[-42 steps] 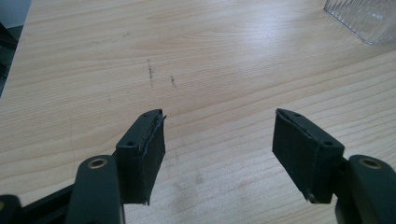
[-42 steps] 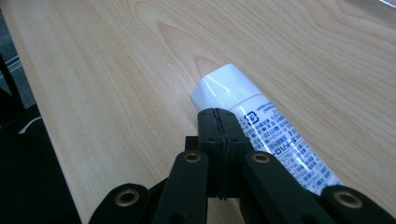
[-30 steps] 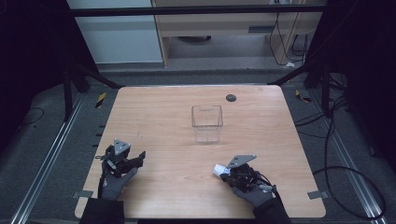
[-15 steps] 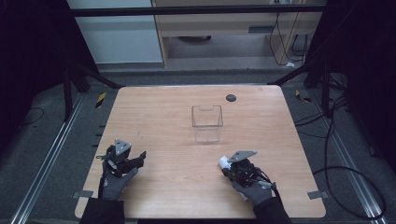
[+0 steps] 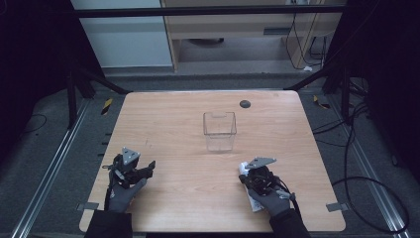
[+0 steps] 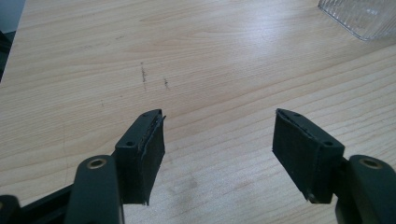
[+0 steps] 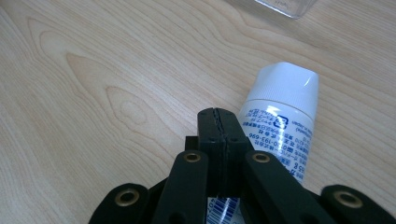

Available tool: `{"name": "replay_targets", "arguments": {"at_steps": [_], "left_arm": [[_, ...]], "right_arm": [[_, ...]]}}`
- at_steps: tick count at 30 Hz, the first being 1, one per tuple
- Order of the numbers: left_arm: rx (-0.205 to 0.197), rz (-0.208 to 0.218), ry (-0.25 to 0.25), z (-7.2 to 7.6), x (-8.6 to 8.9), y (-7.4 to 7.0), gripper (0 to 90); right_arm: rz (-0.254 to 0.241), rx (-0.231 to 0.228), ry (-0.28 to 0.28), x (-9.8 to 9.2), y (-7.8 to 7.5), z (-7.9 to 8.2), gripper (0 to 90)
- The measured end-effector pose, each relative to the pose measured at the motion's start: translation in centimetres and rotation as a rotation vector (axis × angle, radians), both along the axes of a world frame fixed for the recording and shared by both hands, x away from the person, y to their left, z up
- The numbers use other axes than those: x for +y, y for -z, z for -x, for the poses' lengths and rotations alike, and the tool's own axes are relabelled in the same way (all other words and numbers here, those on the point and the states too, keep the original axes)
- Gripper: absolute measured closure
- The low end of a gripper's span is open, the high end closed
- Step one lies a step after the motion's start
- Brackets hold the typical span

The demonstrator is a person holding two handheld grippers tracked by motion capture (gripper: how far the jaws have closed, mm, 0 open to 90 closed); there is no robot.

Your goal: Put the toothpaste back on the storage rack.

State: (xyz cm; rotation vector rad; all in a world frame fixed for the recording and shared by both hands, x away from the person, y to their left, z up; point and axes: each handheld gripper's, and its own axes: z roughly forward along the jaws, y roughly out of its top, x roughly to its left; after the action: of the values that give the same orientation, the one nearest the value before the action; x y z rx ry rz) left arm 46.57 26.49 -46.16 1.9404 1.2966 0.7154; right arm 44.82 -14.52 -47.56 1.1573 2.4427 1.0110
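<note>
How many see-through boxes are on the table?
1. The clear plastic container stands upright near the middle of the wooden table, ahead of both grippers; its corner also shows in the left gripper view. No others are visible.

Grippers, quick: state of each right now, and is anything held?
Left gripper: open, nothing between its jaws.
Right gripper: closed, jaws pressed together and empty; the white plastic tube with blue print lies beside them.
</note>
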Motion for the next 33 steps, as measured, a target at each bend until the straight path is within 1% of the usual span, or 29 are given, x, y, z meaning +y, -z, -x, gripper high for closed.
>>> {"name": "replay_targets", "arguments": {"at_steps": [5,10,12,19,26,30,33], "left_arm": [[0.001,-0.002,0.001,0.0,0.0,0.0,33.1],[-0.001,-0.002,0.003,0.0,-0.1,0.0,33.1],[0.001,-0.002,0.001,0.0,-0.1,0.1,33.1],[0.001,-0.002,0.003,0.0,-0.1,0.1,33.1],[0.001,-0.002,0.003,0.0,-0.1,0.1,33.1],[0.002,-0.003,0.003,0.0,-0.1,0.1,33.1],[0.001,-0.002,0.003,0.0,-0.1,0.1,33.1]], "right_arm": [[-0.006,-0.014,0.008,0.0,0.0,-0.2,89.8],[0.007,-0.016,0.014,0.3,0.1,-0.8,89.9],[0.012,-0.023,0.018,0.2,0.1,-1.0,89.9],[0.029,-0.03,0.064,-0.8,0.0,-1.5,89.9],[0.034,-0.026,0.099,-1.6,0.0,-1.8,89.9],[0.045,-0.032,0.12,-2.1,-0.1,-2.0,89.9],[0.052,-0.027,0.137,-2.3,-0.1,-2.0,89.9]]}}
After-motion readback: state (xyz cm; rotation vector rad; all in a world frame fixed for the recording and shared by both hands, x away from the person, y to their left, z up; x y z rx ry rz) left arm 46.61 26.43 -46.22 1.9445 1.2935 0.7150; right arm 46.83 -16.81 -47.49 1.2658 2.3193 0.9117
